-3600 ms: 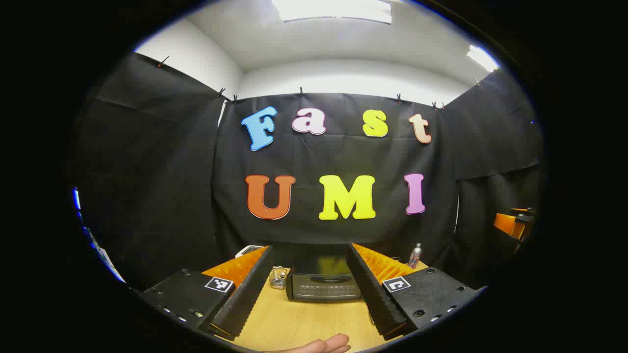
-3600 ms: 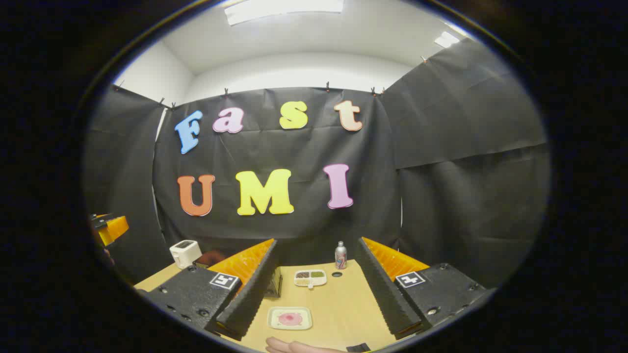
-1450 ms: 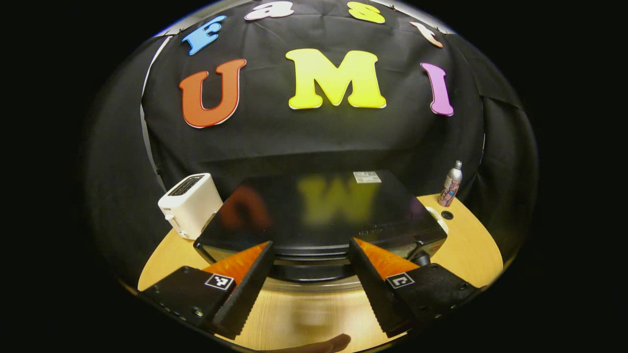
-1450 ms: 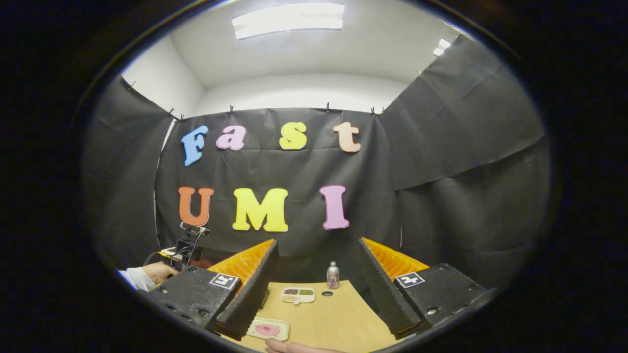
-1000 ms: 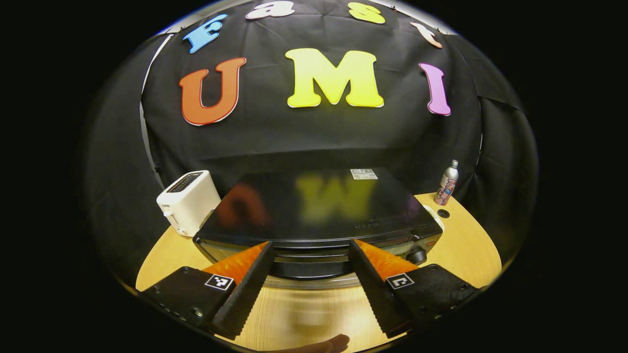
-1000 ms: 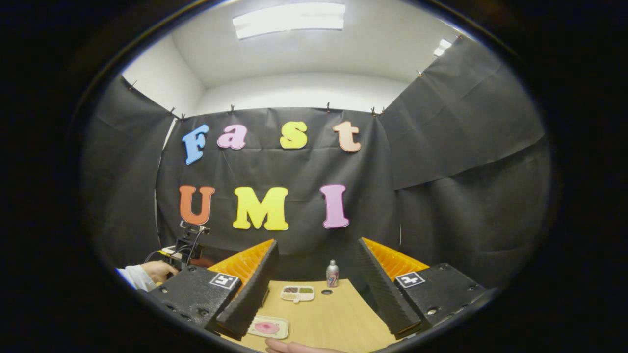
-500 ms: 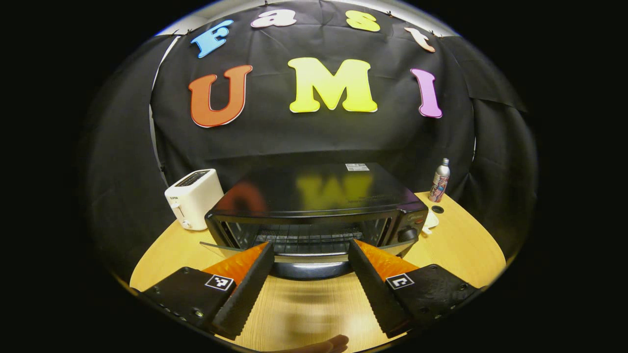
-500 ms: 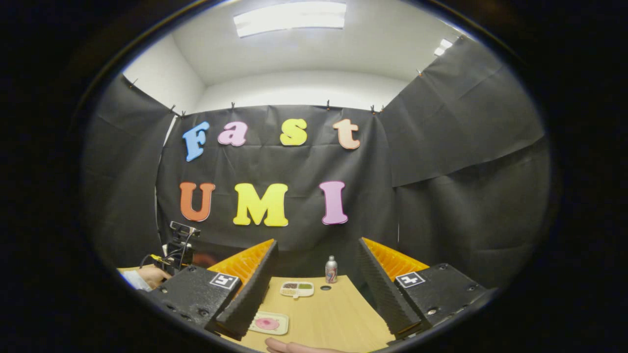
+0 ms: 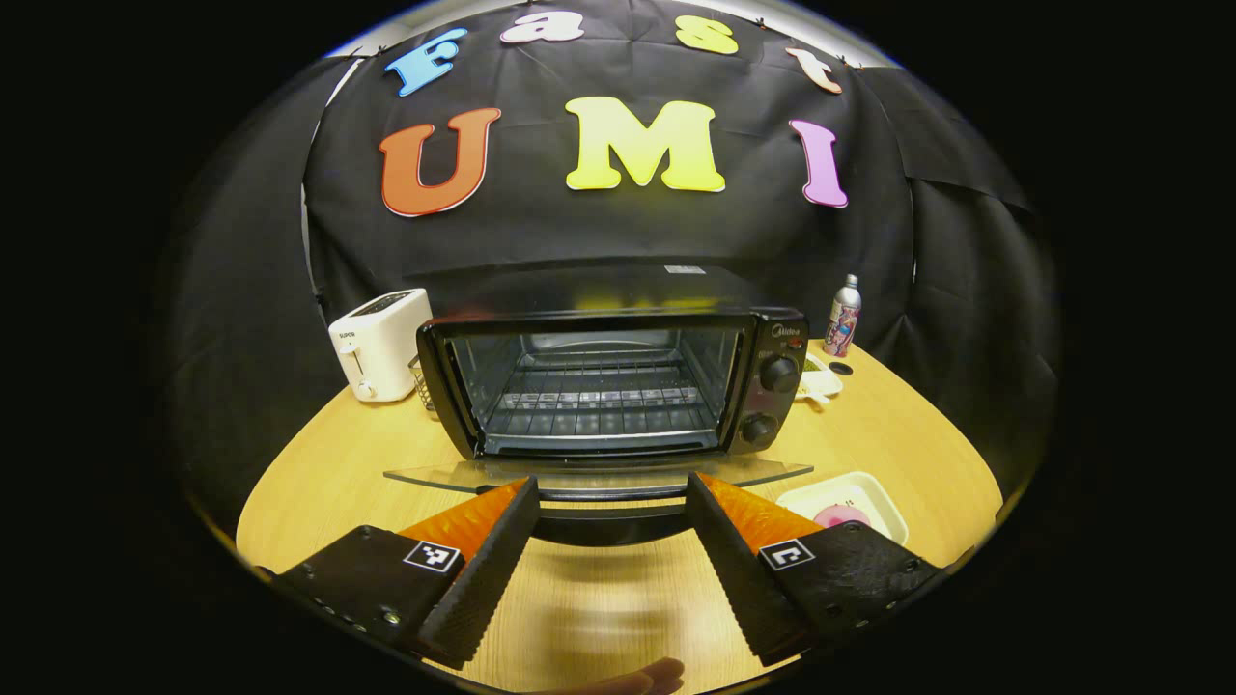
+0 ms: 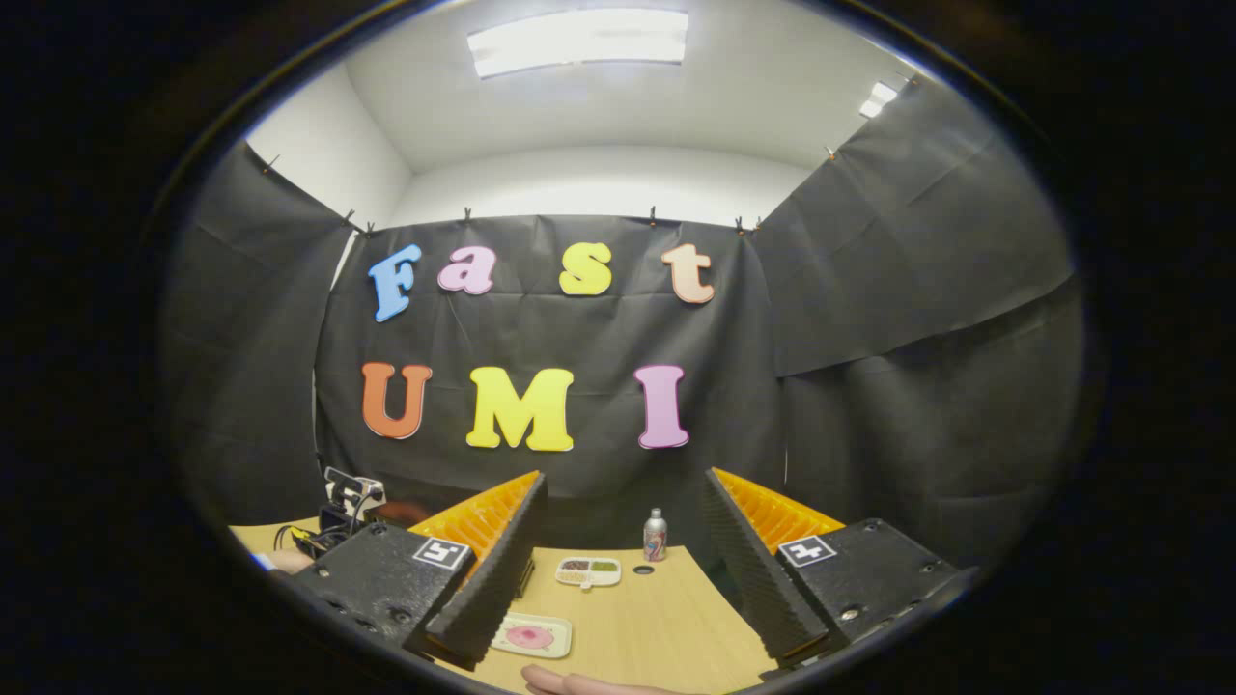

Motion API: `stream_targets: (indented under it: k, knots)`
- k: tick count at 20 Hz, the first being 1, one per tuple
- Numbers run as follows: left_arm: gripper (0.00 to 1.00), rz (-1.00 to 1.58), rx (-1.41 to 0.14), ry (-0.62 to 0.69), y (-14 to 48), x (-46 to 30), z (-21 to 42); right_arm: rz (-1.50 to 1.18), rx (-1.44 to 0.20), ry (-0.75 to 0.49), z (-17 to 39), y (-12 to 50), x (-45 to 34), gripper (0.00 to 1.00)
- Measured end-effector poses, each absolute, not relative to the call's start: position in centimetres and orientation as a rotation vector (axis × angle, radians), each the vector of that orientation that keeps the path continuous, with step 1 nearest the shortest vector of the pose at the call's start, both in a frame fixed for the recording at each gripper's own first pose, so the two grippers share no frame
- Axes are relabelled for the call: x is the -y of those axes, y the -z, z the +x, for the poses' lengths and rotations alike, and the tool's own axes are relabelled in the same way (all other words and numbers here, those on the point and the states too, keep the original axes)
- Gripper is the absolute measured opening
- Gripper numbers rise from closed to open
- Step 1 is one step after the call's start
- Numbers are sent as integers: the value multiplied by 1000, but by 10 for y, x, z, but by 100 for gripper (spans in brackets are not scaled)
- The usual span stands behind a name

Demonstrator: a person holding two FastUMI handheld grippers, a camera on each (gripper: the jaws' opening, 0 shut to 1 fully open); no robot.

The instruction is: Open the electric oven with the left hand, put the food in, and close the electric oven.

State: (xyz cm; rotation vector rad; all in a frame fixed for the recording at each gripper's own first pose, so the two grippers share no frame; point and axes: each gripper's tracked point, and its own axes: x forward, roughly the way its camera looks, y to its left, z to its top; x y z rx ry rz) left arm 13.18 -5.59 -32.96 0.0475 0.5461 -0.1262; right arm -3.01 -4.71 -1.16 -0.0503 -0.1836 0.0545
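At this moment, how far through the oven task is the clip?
Done: the oven door lies fully down, rack bare. In hand: the left gripper is open at the door's handle. Left: the food tray sits on the table before the open right gripper; loading and closing remain.

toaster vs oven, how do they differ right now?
The toaster is white and small; the oven is black and much bigger. The toaster's slots face up; the oven opens at the front, its glass door down flat and the rack bare. Both stand on the wooden table by the back wall.
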Motion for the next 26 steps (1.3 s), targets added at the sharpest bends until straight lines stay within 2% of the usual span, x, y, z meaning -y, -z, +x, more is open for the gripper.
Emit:
stream_targets:
  k: [1,7,8,10,11,12,13,16,23,26]
  knots:
    - [96,42,-556,125,335,55,127,-49,184,-57,-30,10,46,97]
    - [96,70,-601,141,366,55,106,-53,179,-54,-31,14,45,97]
    - [100,76,-621,142,374,55,104,-52,178,-61,-31,14,43,97]
    - [89,90,-646,147,385,55,99,-54,178,-68,-32,14,40,97]
    - [89,94,-657,149,390,57,96,-54,179,-69,-31,13,40,97]
    - [100,97,-671,150,395,57,93,-55,179,-70,-32,14,39,97]
    - [94,94,-690,150,403,58,90,-57,177,-72,-32,15,38,97]
    - [94,79,-725,146,420,61,88,-64,163,-71,-29,23,37,97]
    - [94,92,-691,153,416,61,88,-50,123,-86,-21,34,34,97]
    - [94,107,-645,153,405,59,84,-62,93,-150,-14,45,21,97]
